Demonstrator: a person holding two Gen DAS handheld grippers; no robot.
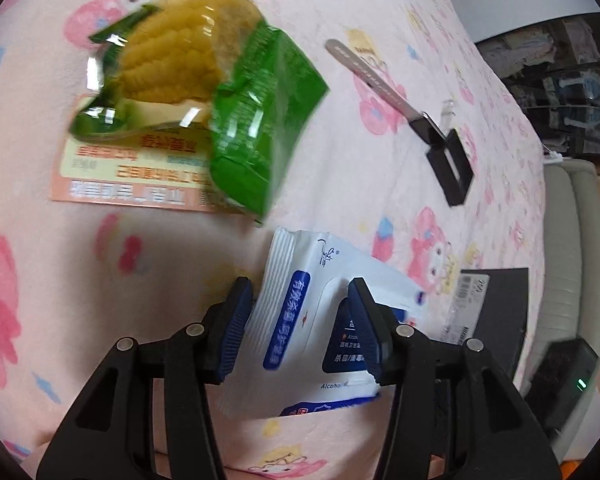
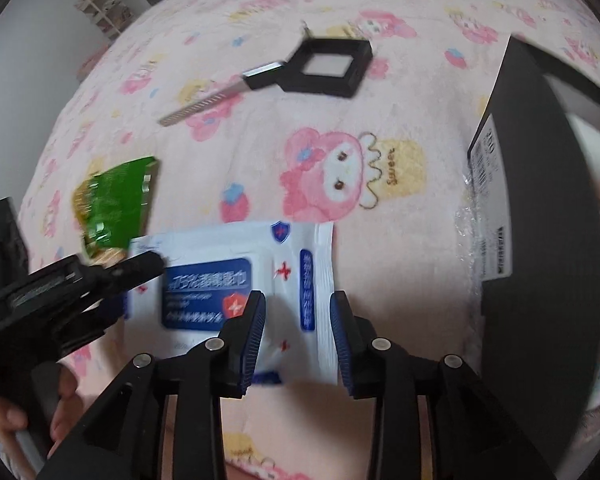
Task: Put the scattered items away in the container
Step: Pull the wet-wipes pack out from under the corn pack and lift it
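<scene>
A white and blue pack of wet wipes (image 1: 300,320) lies on the pink blanket. My left gripper (image 1: 300,304) is open, with its fingers on either side of the pack's near end. My right gripper (image 2: 298,316) is open too, over the pack's other end (image 2: 260,280). The left gripper (image 2: 80,284) shows at the left of the right wrist view. A green packet of corn (image 1: 204,96) lies beyond, on an orange card (image 1: 132,172). A black-headed tool with a metal handle (image 1: 420,120) lies further right. The black box (image 2: 540,208) stands at the right.
The pink patterned blanket (image 2: 340,168) covers the whole surface. A shelf (image 2: 104,8) stands far back on the left. A grey cushion (image 1: 572,240) and dark furniture (image 1: 560,92) lie past the blanket's right edge.
</scene>
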